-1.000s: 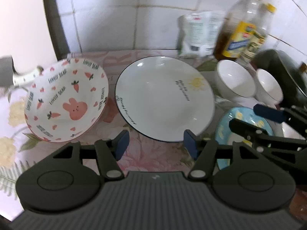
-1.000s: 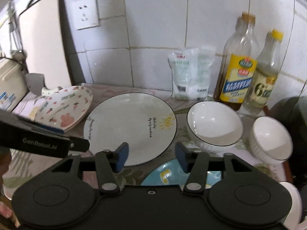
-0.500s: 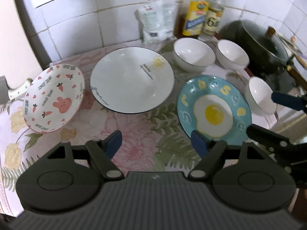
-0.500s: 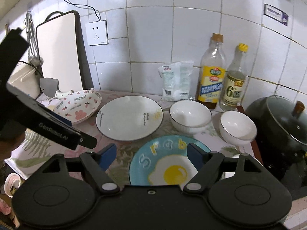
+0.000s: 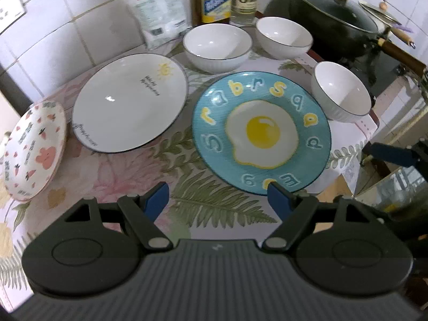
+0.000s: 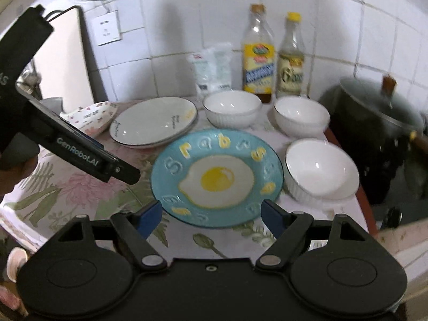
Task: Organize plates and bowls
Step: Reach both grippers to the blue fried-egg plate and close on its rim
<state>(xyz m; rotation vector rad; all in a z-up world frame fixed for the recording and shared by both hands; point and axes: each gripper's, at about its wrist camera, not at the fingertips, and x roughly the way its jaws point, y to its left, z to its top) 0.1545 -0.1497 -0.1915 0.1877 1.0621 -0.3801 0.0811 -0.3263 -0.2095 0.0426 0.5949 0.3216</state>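
A blue plate with a fried-egg picture (image 5: 260,132) (image 6: 216,178) lies on the flowered cloth. Left of it is a white plate with a sun (image 5: 129,107) (image 6: 155,120), then a pink rabbit-print bowl (image 5: 32,149) (image 6: 92,117). Three white bowls stand behind and right: (image 5: 217,46), (image 5: 283,37), (image 5: 341,91); in the right wrist view (image 6: 232,108), (image 6: 301,119), (image 6: 321,171). My left gripper (image 5: 218,196) is open and empty, above the cloth just before the blue plate. My right gripper (image 6: 210,216) is open and empty at the blue plate's near rim.
Two oil bottles (image 6: 259,56) (image 6: 291,58) and a white bag (image 6: 212,69) stand against the tiled wall. A dark lidded pot (image 5: 334,18) (image 6: 379,131) sits on the stove to the right. The counter edge (image 5: 361,136) drops off at right.
Both grippers have pulled back and up from the dishes over the last second. The left view has swung right, so the blue plate and the pot now fill more of it.
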